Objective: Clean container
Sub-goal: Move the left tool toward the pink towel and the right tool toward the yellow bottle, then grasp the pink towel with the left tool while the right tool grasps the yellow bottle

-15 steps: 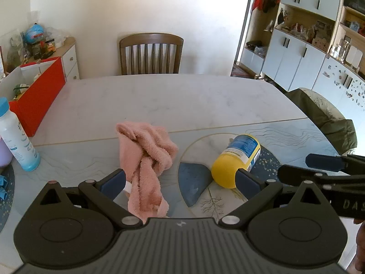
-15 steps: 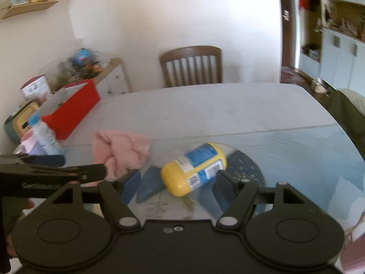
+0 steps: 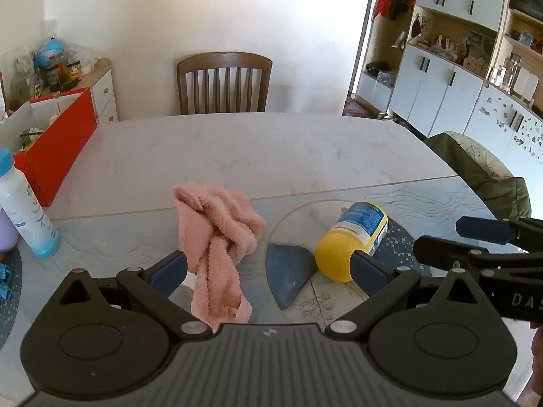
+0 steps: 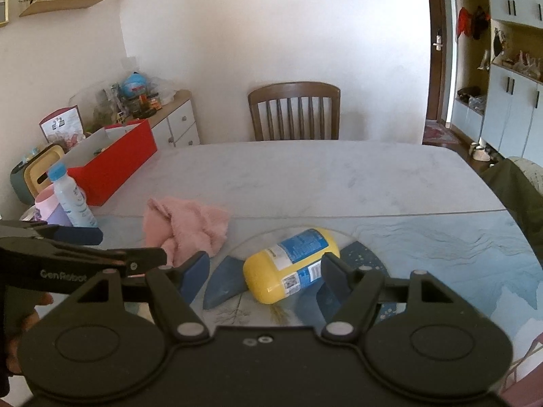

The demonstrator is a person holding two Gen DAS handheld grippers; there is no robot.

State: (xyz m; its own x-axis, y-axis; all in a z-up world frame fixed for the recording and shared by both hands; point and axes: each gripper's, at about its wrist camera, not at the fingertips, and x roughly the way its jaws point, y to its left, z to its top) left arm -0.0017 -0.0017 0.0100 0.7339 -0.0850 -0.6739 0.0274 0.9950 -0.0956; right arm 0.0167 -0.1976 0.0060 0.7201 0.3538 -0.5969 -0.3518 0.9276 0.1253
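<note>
container (image 4: 291, 264) | yellow plastic, lying on its side on the placemat (image 4: 441, 247) beside pink towel (image 4: 185, 230) | looks light, rigid, slick, likely to roll | grab mid-body | left gripper (image 3: 268, 266) and right gripper (image 4: 264, 271) both spread apart, empty

Marble table (image 3: 271, 149) with pink towel (image 3: 217, 237), toppled yellow container (image 3: 353, 237), white bottle (image 3: 23, 210), red box (image 3: 57, 146).

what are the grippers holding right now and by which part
Nothing is held. Both grippers' jaws are open; the pink towel and yellow container lie loose on the table.
</note>
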